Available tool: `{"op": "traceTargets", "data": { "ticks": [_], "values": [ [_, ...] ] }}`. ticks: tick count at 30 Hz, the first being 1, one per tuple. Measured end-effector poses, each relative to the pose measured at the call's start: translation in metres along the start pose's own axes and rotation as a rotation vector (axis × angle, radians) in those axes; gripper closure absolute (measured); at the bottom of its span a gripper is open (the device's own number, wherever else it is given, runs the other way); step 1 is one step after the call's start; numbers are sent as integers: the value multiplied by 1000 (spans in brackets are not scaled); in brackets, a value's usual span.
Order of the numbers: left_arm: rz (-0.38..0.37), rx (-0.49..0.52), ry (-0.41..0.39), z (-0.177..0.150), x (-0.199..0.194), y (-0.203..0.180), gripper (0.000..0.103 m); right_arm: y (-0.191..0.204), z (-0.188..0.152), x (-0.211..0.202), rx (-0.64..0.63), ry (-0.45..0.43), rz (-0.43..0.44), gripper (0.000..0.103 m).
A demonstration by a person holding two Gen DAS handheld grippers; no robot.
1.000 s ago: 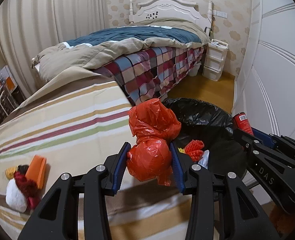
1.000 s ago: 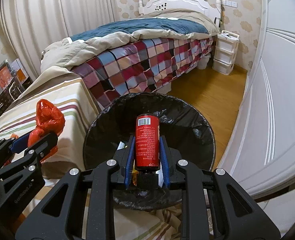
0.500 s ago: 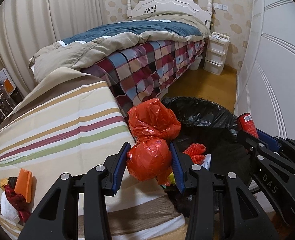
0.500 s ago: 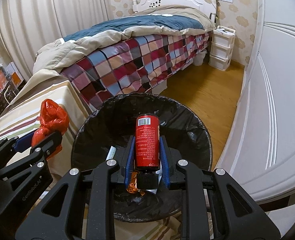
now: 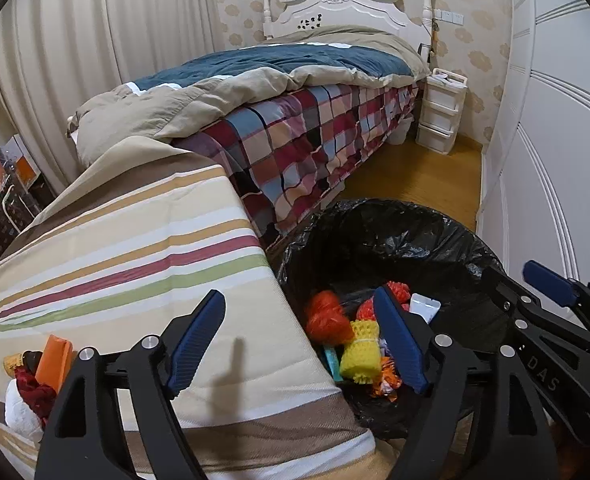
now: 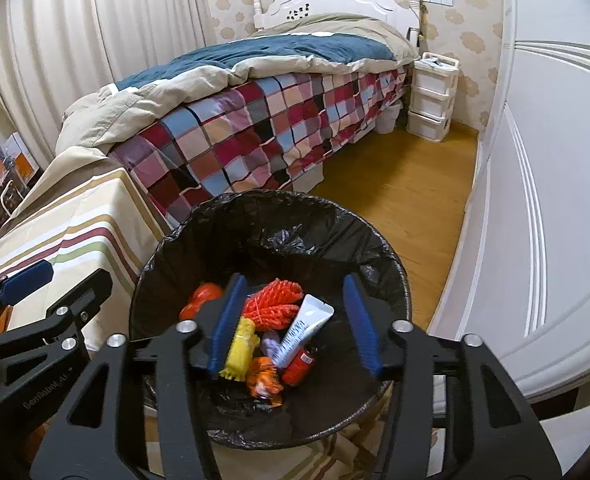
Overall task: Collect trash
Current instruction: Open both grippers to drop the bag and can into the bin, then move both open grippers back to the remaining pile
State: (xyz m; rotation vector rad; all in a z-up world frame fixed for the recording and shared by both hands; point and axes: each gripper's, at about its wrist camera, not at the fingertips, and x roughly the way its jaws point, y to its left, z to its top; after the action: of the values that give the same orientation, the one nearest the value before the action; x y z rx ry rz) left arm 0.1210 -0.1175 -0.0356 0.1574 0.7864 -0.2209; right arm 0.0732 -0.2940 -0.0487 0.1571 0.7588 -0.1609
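Note:
Over the rim of the bin lined with a black bag (image 5: pixel 395 232), my left gripper (image 5: pixel 299 340) has its jaws opening with nothing between them. The red plastic bag (image 5: pixel 327 316) lies inside the bin beside a yellow mesh piece (image 5: pixel 361 354). In the right wrist view my right gripper (image 6: pixel 295 320) hangs above the bin (image 6: pixel 279 216), jaws opening and empty. Below it the red can (image 6: pixel 301 364) rests among a white tube (image 6: pixel 303 330), an orange-red mesh (image 6: pixel 275 300) and the red bag (image 6: pixel 201 298). Each gripper shows at the edge of the other's view: right (image 5: pixel 527 288), left (image 6: pixel 61 280).
A striped cloth-covered table (image 5: pixel 135 248) stands left of the bin, with an orange item (image 5: pixel 55 360) and a white and red bundle (image 5: pixel 23 400) near its front left. A bed with a checked cover (image 5: pixel 315 140) lies behind; white wardrobe doors (image 6: pixel 535 200) stand on the right.
Both grippers have opened. The red bag has dropped from the left one and the red can from the right one; both now lie in the bin.

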Motion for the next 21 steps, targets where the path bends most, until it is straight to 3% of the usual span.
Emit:
{"op": "traceTargets", "data": {
  "ticks": [7, 21],
  "values": [
    [29, -8, -20, -5, -13, 10, 24, -1, -4, -7, 12, -5, -11, 36],
    [101, -69, -41, -33, -48, 61, 23, 36, -22, -28, -15, 3, 45, 30]
  ]
}}
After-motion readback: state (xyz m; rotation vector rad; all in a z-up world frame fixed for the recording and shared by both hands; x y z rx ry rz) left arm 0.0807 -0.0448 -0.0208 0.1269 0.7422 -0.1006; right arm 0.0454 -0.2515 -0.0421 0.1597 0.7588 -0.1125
